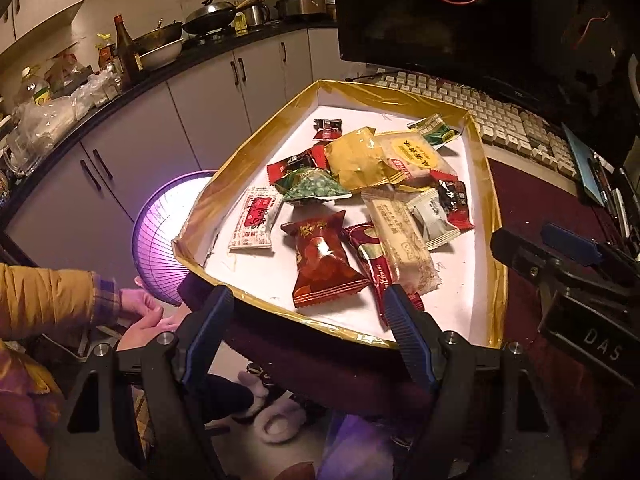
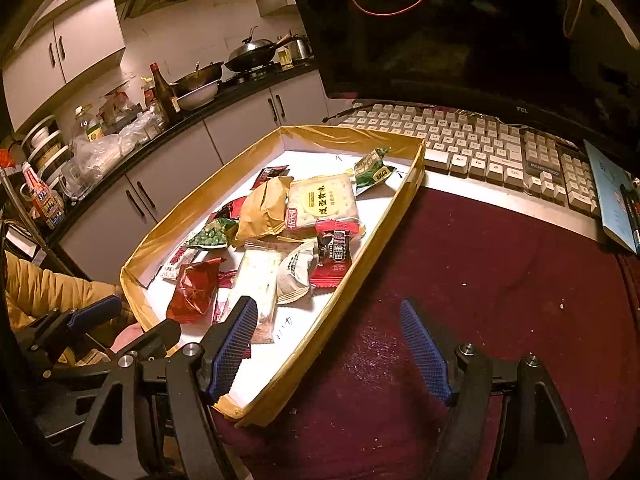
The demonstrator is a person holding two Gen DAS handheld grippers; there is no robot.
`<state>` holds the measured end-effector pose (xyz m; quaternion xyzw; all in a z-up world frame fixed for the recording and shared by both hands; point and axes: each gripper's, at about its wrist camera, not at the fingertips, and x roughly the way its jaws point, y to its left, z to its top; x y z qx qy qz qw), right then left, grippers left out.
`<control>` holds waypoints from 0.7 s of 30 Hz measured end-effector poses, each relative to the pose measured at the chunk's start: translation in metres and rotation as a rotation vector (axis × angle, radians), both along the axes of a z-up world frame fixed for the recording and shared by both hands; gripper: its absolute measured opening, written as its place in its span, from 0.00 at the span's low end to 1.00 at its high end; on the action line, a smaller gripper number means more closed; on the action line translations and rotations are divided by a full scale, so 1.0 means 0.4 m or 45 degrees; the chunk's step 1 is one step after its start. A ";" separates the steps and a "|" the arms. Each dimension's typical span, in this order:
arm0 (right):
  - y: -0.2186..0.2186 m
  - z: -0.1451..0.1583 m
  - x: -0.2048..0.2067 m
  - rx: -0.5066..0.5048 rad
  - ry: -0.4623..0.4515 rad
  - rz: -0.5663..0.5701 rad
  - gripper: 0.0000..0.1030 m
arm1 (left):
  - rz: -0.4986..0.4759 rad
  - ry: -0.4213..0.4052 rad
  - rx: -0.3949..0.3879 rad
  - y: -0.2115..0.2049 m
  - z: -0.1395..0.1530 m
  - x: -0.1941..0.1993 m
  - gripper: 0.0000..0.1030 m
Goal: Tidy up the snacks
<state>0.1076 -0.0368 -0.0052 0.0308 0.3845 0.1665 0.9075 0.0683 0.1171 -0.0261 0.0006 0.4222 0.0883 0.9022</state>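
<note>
Snacks (image 1: pixel 352 204) beyond left hand-held gripper (image 1: pixel 308 312)

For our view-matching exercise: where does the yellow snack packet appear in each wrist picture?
Left wrist: yellow snack packet lies just above centre, mid-tray, left of the cracker pack.
Right wrist: yellow snack packet lies left of centre, again left of the cracker pack.
Shared landmark: the gold-edged tray.

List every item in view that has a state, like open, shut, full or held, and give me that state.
Left hand-held gripper: open, holding nothing.
Right hand-held gripper: open, holding nothing.
Gold-rimmed shallow white cardboard tray: lidless, holding loose wrapped snacks.
Dark red foil snack packet: sealed, lying in the tray.
Black computer monitor: screen dark.
</note>
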 end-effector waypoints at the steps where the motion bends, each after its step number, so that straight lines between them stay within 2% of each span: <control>1: 0.000 -0.001 0.001 0.000 0.001 0.000 0.74 | 0.001 0.002 0.007 -0.001 -0.001 0.001 0.75; 21: -0.010 -0.004 0.003 0.016 0.015 -0.003 0.74 | -0.028 0.015 -0.012 -0.002 0.000 0.001 0.75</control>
